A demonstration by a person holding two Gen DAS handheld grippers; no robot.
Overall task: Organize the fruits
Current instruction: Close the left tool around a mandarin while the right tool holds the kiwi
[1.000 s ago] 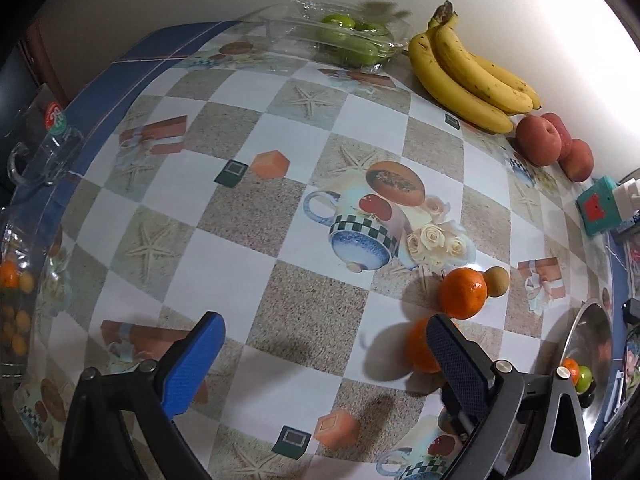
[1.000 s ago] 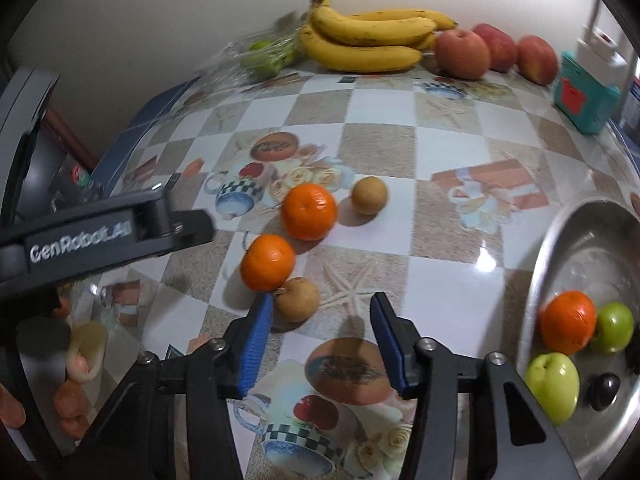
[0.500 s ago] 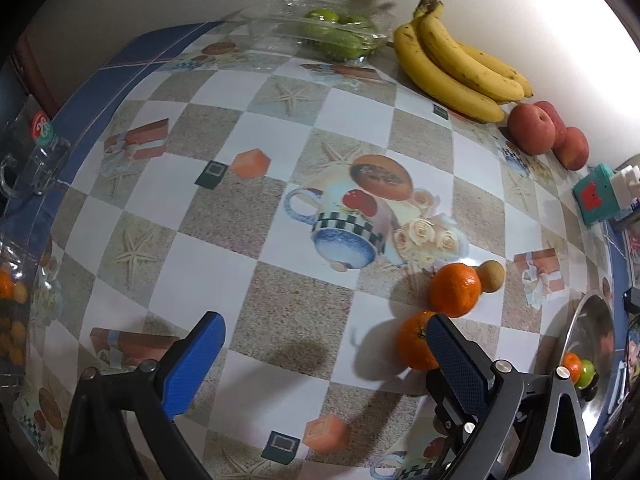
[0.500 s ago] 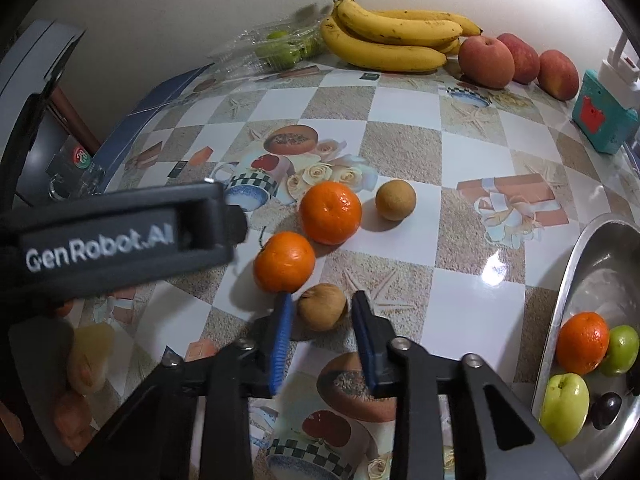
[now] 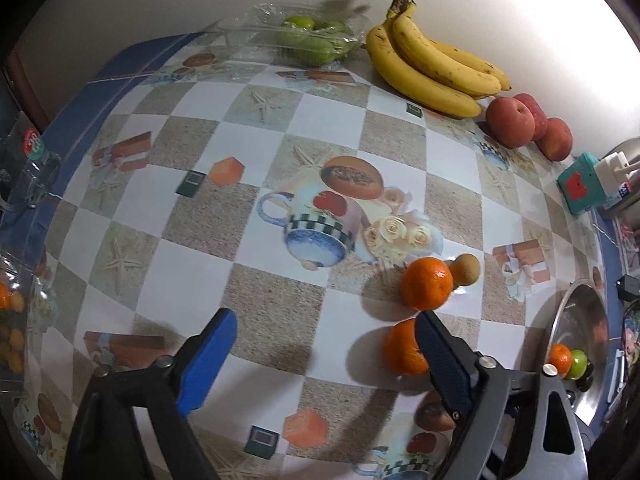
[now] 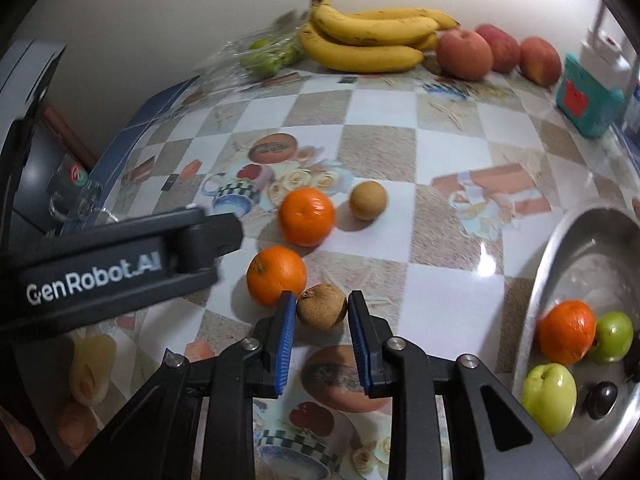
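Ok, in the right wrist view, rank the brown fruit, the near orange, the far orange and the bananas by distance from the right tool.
1. Brown fruit, between the right tool pads.
2. Near orange, just left.
3. Far orange, beyond it.
4. Bananas, by the back wall.

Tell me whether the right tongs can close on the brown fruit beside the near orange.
Probably yes: the brown fruit already sits between the open right tongs. The near orange crowds the left finger.
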